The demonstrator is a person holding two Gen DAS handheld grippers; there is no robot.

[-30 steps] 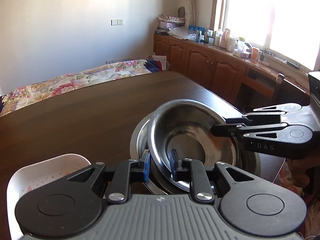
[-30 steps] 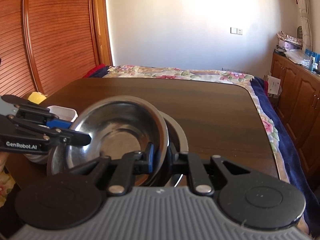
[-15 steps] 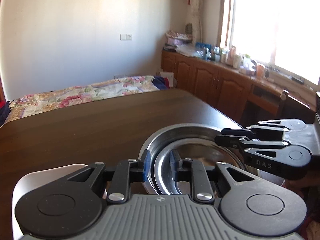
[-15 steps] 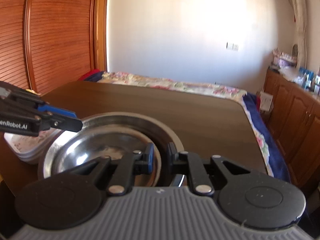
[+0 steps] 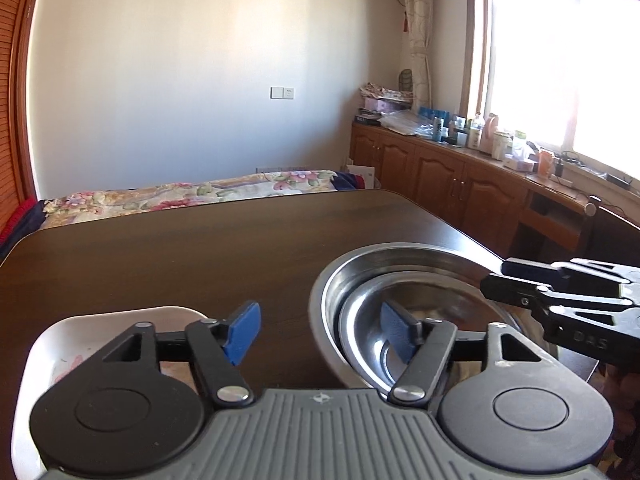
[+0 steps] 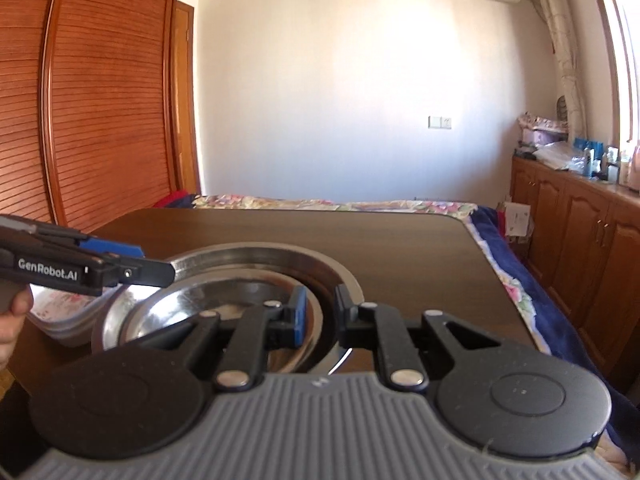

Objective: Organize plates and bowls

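Left tongs (image 5: 318,332) opening, letting go of the small steel bowl (image 5: 404,312) — a second ago tilted, now nested in the larger bowl (image 5: 420,254).
Left view: the white dish (image 5: 100,326) sits beside them on the desk (image 5: 200,248). Right view: right tongs (image 6: 320,310) are opening too — the bowls' rims (image 6: 316,322) lie between the pads, whether still pinched I cannot tell.

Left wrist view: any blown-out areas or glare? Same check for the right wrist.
Left wrist view: window fully blown out, bright reflections on the inner steel bowl, straight lines bowed by the fisheye. Right wrist view: only a sliver of window clips, wall evenly lit, glare on the bowl.
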